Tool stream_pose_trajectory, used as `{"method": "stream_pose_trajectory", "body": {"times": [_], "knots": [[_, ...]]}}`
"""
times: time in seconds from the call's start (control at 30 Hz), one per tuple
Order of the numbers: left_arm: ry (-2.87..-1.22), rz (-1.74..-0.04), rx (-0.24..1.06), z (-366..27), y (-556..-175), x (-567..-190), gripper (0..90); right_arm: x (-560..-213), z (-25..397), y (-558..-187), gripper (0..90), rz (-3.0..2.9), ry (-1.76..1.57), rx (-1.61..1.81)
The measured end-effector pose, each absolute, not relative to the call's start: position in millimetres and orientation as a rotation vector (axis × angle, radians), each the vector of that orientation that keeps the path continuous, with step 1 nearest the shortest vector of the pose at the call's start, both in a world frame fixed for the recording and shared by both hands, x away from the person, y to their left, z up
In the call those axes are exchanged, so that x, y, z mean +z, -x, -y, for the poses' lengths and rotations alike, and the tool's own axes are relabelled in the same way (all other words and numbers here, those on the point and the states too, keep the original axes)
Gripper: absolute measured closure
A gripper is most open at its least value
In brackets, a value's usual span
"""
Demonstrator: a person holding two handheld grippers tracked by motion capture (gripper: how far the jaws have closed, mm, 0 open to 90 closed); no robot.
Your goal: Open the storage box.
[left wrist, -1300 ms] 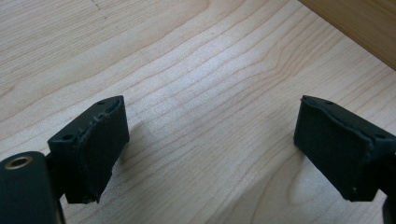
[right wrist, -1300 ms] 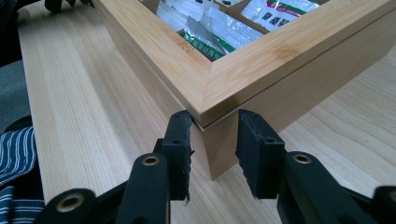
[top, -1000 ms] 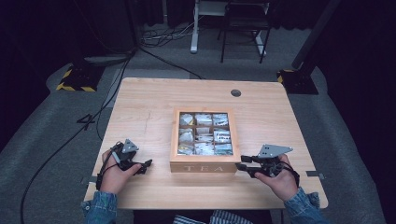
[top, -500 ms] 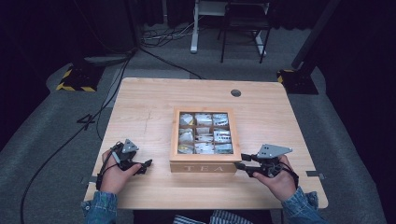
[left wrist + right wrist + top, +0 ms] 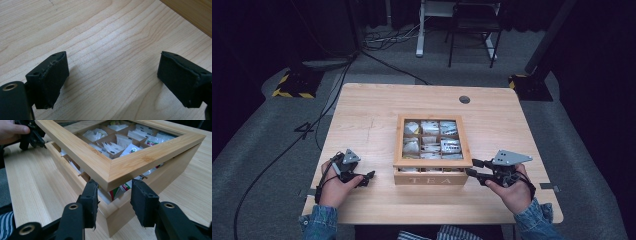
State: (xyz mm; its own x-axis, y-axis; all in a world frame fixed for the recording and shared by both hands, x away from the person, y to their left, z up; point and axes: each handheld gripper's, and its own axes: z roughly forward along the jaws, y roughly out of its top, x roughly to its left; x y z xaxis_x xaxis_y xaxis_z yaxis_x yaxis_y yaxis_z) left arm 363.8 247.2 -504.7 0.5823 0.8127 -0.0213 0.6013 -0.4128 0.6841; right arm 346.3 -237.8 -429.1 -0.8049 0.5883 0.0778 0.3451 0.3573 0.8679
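Note:
A wooden tea box (image 5: 432, 178) marked TEA stands mid-table, with several tea bags (image 5: 432, 140) showing through its windowed lid (image 5: 432, 163). My right gripper (image 5: 470, 168) is at the box's front right corner. In the right gripper view its jaws (image 5: 116, 195) pinch the lid's corner (image 5: 110, 182). The lid (image 5: 82, 152) is lifted a little off the base (image 5: 162, 176), and tea bags (image 5: 117, 143) show in the gap. My left gripper (image 5: 368, 176) rests on the table left of the box. It stands open (image 5: 112, 75) over bare wood with nothing between its jaws.
The table (image 5: 377, 110) has a round cable hole (image 5: 464, 99) at the back right. Cables (image 5: 327, 105) run off the left edge to the floor. A chair (image 5: 472, 30) and a yellow-and-black striped base (image 5: 292, 87) stand beyond the table. The box wall (image 5: 192, 12) lies just ahead of the left gripper.
The lid's front edge has risen slightly with my right gripper at its corner. The left gripper has stayed put.

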Motion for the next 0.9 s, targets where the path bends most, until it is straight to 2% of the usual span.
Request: {"method": "stream_pose_trajectory", "body": {"times": [0.3, 0.5, 0.53, 0.63, 0.9], "knots": [[-2.155, -1.121, 0.414, -247, -364, -505, 10.9, -416, 240, -353, 62.4, -2.341, -0.873, 1.505], [-2.157, -1.12, 0.416, -247, -364, -505, 10.9, -407, 241, -357, 70.7, -2.335, -0.89, 1.536], [-2.154, -1.123, 0.414, -247, -364, -505, 10.8, -404, 240, -359, 75.9, -2.342, -0.891, 1.549], [-2.154, -1.118, 0.413, -246, -366, -505, 10.9, -399, 238, -361, 81.9, -2.335, -0.879, 1.531], [-2.119, -1.129, 0.392, -249, -371, -504, 16.3, -387, 239, -373, 86.0, -2.325, -0.9, 1.539]]}}
